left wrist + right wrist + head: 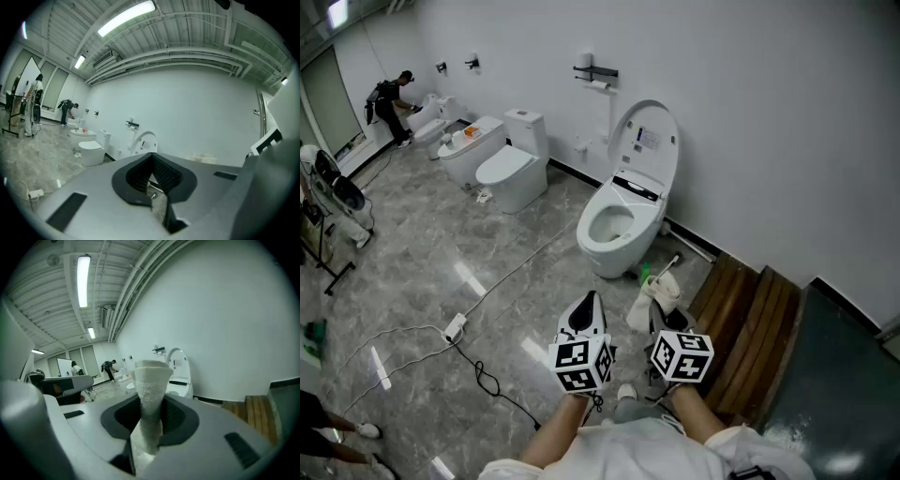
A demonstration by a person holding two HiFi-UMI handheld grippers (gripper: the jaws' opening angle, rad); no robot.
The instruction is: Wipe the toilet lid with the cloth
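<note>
Right gripper view: my right fingers [177, 420] pinch the cloth [150, 390]; my left fingers [164, 172] are closed, empty. Rubbed against the upright lid [649, 141], the cloth may slip out.

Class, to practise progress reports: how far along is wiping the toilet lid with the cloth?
Done: the cloth is picked up, clamped in the right gripper. In hand: the approach, with both grippers held short of the toilet. Left: all the wiping of the raised lid, which nothing touches yet. The left gripper is shut and empty.
</note>
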